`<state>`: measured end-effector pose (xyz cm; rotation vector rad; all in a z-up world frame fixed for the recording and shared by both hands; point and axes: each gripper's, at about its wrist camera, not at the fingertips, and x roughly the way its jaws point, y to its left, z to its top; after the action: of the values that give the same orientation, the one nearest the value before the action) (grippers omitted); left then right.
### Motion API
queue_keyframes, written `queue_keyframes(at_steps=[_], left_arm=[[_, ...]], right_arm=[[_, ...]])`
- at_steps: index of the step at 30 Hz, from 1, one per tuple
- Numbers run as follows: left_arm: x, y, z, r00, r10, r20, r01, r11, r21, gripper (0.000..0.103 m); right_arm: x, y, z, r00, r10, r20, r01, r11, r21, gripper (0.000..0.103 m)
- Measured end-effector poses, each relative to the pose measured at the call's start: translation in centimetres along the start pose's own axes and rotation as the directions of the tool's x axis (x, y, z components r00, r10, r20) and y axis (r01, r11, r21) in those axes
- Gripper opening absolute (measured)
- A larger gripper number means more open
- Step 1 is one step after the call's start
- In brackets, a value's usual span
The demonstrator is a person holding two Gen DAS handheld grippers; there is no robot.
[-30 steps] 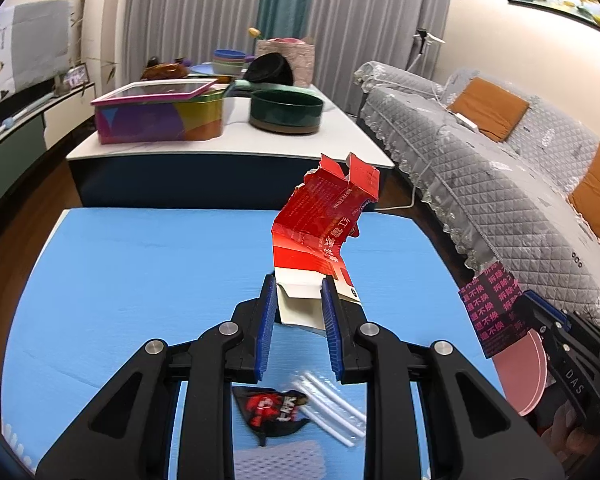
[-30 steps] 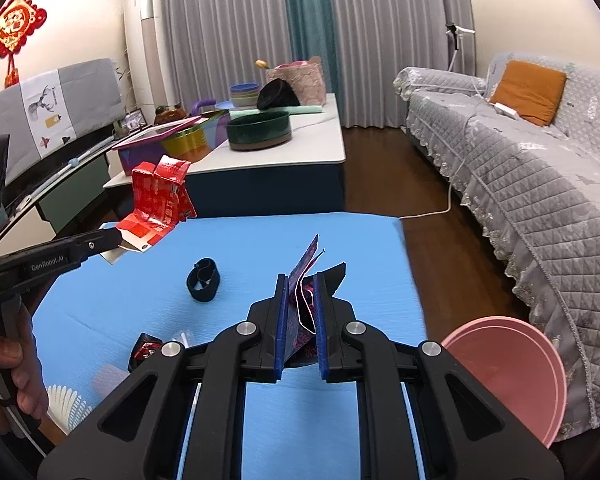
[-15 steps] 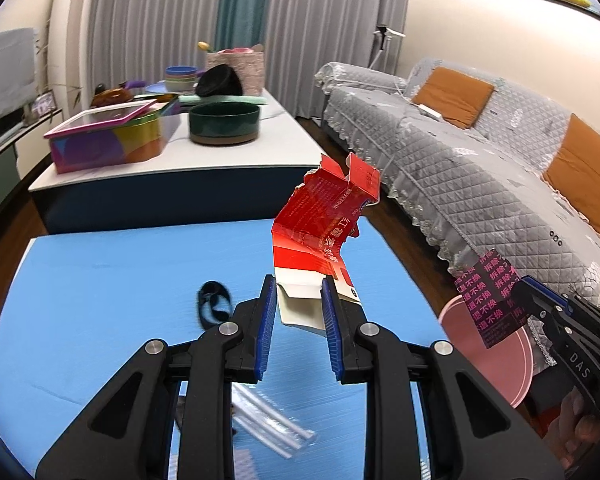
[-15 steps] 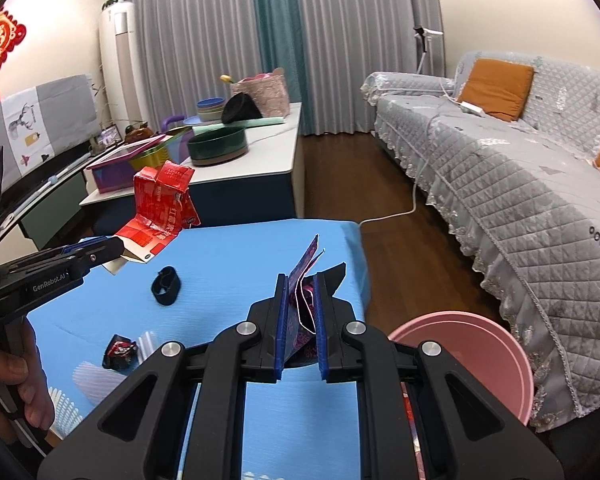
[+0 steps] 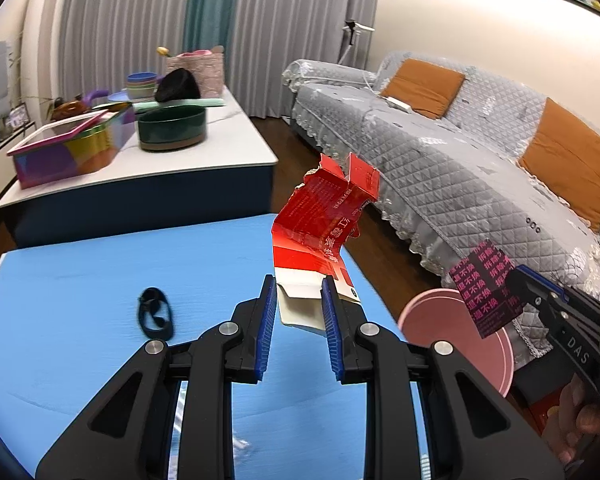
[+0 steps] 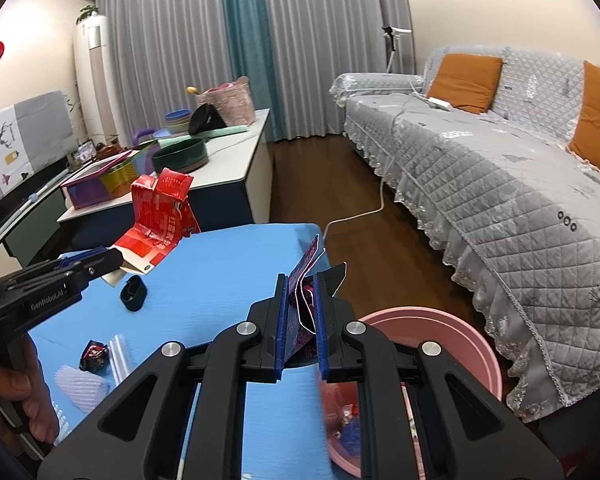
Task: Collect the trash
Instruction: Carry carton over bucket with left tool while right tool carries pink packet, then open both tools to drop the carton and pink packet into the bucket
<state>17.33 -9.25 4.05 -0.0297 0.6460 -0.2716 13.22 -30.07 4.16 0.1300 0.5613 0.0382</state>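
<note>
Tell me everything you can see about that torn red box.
The red box is a flattened, crumpled cardboard carton, glossy red with pale print, its top edge ragged and torn open, its inside plain white. It stands tilted upward in the air above the blue table, its white lower flap pinched between the left tool's blue pads. Nothing else touches it.

Torn red carton [image 5: 324, 224]: printed cardboard, slight sheen outside, matt off-white inside. Dark wrapper with pink print [image 5: 486, 288]: thin glossy film, creased. Blue worktop [image 5: 100, 264]: matt, finely textured covering. Round pink bin [image 6: 452, 344]: smooth plastic, dull gloss. Gripper bodies: matt black plastic, bright metal screws; fingers [image 5: 266, 320] lined with ribbed blue pads. Grey sofa cover [image 6: 500, 184]: quilted cloth, lace hem. Floor [image 6: 312, 176]: dark polished wood.
</note>
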Motion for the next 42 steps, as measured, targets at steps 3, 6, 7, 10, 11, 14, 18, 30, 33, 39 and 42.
queue_keyframes(at_steps=[3, 6, 7, 10, 11, 14, 18, 30, 33, 39, 42], left_arm=[[0.3, -1.1, -0.1, 1.0, -0.02, -0.002, 0.02, 1.0, 0.016, 0.023], [0.6, -2.1, -0.1, 0.999, -0.039, -0.007, 0.039, 0.999, 0.024, 0.023], [0.7, -2.4, -0.1, 0.999, -0.045, -0.009, 0.045, 0.999, 0.027, 0.023], [1.0, -3.6, 0.0, 0.998, -0.066, -0.011, 0.066, 0.997, 0.036, 0.023], [1.1, -4.1, 0.1, 0.997, -0.074, -0.012, 0.074, 0.996, 0.039, 0.023], [1.6, -5.6, 0.2, 0.995, -0.098, -0.017, 0.098, 0.994, 0.055, 0.023], [2.3, -7.3, 0.0, 0.993, -0.115, -0.027, 0.117, 0.99, 0.083, 0.023], [4.4, -12.1, -1.5, 0.981, -0.169, -0.093, 0.182, 0.97, 0.158, 0.023], [4.8, -13.0, -1.9, 0.979, -0.175, -0.106, 0.192, 0.966, 0.174, 0.023], [5.8, -14.2, -2.0, 0.964, -0.22, -0.149, 0.244, 0.954, 0.171, 0.024], [6.4, -14.8, -2.2, 0.952, -0.243, -0.186, 0.276, 0.945, 0.178, 0.038]], right_arm=[[-0.3, -1.3, 0.1, 1.0, -0.02, 0.005, 0.02, 1.0, 0.014, 0.013], [-0.6, -2.6, 0.1, 0.999, -0.039, 0.008, 0.038, 0.999, 0.032, 0.013], [-0.7, -3.0, 0.1, 0.999, -0.047, 0.008, 0.046, 0.998, 0.038, 0.013], [-1.0, -4.2, 0.0, 0.998, -0.066, 0.007, 0.065, 0.996, 0.053, 0.013], [-1.1, -4.7, 0.0, 0.997, -0.073, 0.007, 0.072, 0.996, 0.059, 0.013], [-1.2, -5.8, -0.2, 0.996, -0.089, 0.004, 0.089, 0.994, 0.071, 0.013], [-1.4, -7.3, -0.5, 0.993, -0.115, -0.004, 0.115, 0.99, 0.086, 0.013], [-1.2, -10.9, -2.2, 0.985, -0.166, -0.053, 0.171, 0.979, 0.108, 0.013], [-1.2, -11.5, -2.4, 0.983, -0.171, -0.061, 0.177, 0.978, 0.111, 0.013], [-0.8, -12.2, -2.8, 0.983, -0.165, -0.084, 0.174, 0.979, 0.106, 0.016], [-0.1, -12.4, -3.2, 0.977, -0.174, -0.12, 0.187, 0.976, 0.108, 0.026]])
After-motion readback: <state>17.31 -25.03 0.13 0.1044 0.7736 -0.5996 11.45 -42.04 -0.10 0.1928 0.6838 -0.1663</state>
